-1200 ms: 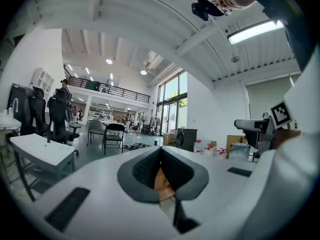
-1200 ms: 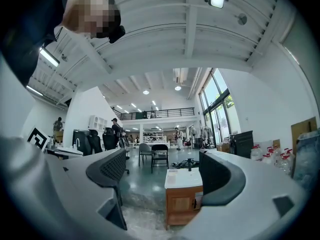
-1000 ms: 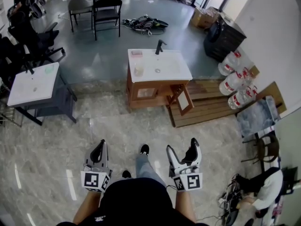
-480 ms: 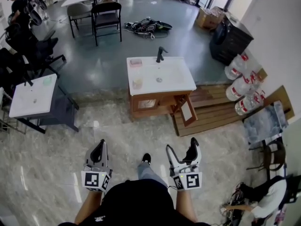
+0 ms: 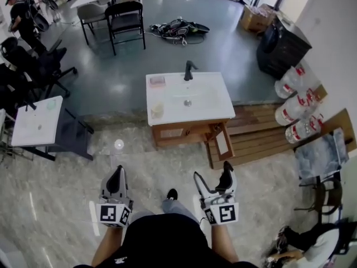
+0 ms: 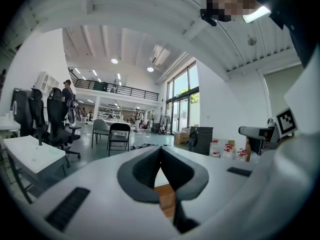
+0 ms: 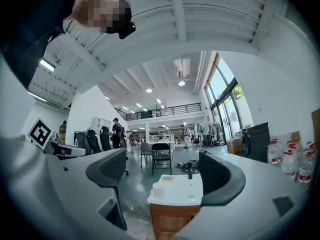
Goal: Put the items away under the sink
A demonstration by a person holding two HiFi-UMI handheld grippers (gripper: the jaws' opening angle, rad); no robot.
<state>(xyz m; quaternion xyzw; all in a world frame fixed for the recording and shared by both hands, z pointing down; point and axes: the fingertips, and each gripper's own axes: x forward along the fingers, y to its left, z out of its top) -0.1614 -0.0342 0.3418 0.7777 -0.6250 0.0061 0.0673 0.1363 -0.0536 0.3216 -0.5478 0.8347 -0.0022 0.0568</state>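
Head view: left tongs (image 5: 117,173) and right tongs (image 5: 213,172) are held low over the marble floor (image 5: 67,194), well short of the sink cabinet (image 5: 187,132). Its white surface (image 5: 209,102) carries a black faucet (image 5: 189,70) at the back edge. A flat pink item (image 5: 158,80) sits at the back-left corner, a pale cup-like item (image 5: 158,110) on the left edge near the front corner. Cabinet door (image 5: 222,143) hangs open at the front-right corner. Water jugs (image 5: 298,102) at right have red labels, print unreadable.

Left gripper view: left tongs' pads (image 6: 145,171) are pressed together, nothing between them.

Right gripper view: right tongs stand wide, fingers (image 7: 112,169) clear of everything, nothing held. The sink cabinet shows through the gap, with the cup-like item at the surface's near-left corner and the faucet at its far edge.
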